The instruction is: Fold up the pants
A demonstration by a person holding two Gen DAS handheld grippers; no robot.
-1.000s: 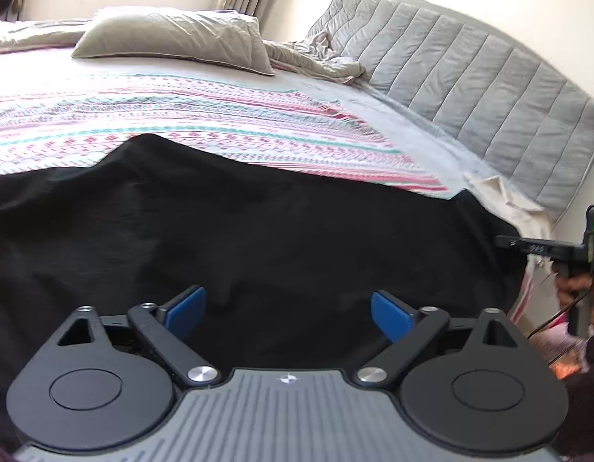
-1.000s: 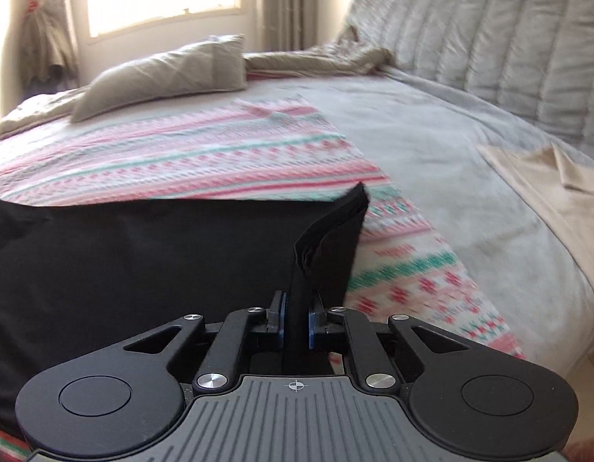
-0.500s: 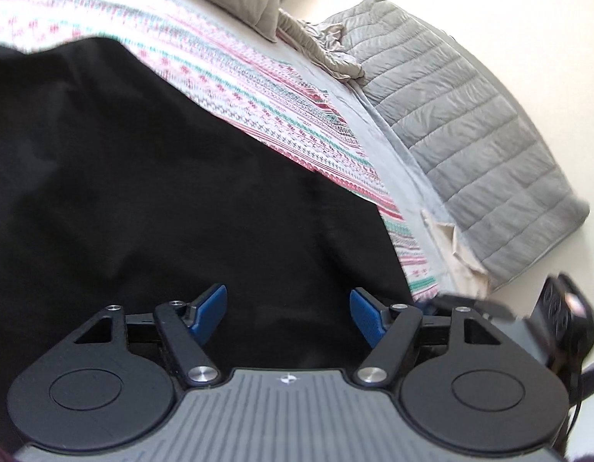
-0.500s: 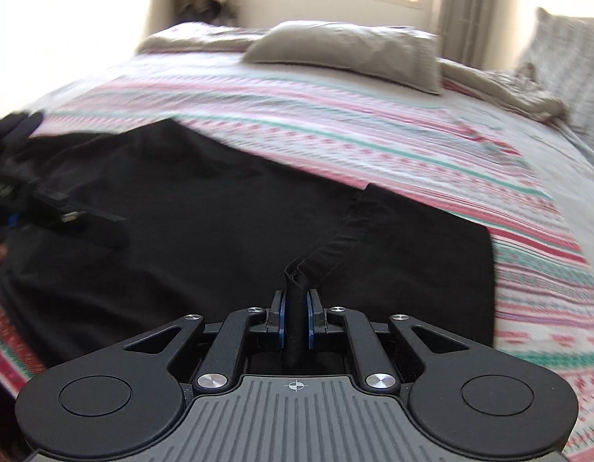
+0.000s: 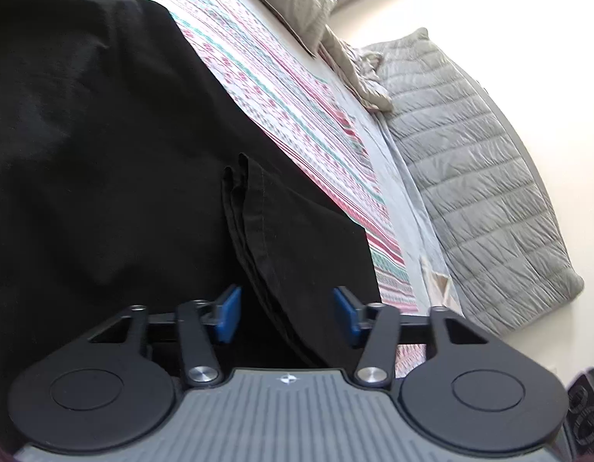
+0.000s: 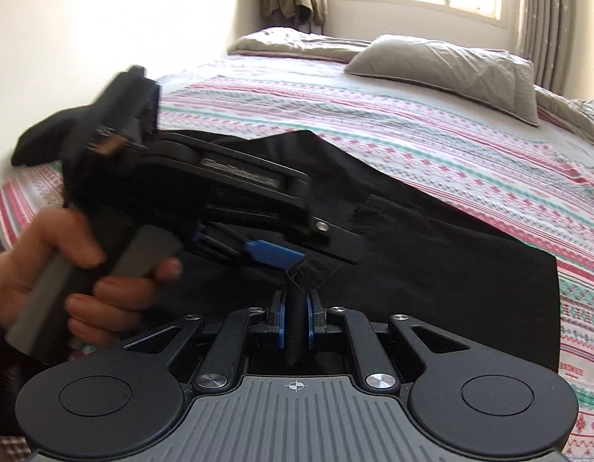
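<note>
The black pants point(image 5: 104, 146) lie spread on the striped bedspread point(image 5: 297, 107). My left gripper point(image 5: 287, 315) is open, and a folded hem edge of the pants point(image 5: 258, 223) runs between its blue pads without being pinched. My right gripper point(image 6: 295, 321) is shut on a bunched corner of the black pants point(image 6: 312, 269) and holds it over the spread pants point(image 6: 431, 269). The left gripper point(image 6: 273, 252) also shows in the right wrist view, held in a hand, its blue finger just above and left of that corner.
A grey pillow point(image 6: 447, 63) and a crumpled blanket point(image 6: 297, 42) lie at the far end of the bed. A quilted grey headboard cushion point(image 5: 477, 177) stands along the right side. A beige cloth point(image 5: 437, 281) lies near the bed edge.
My right gripper has carried the pant corner left across the pants. My left gripper has swung toward it, and the folded hem now lies between its open fingers.
</note>
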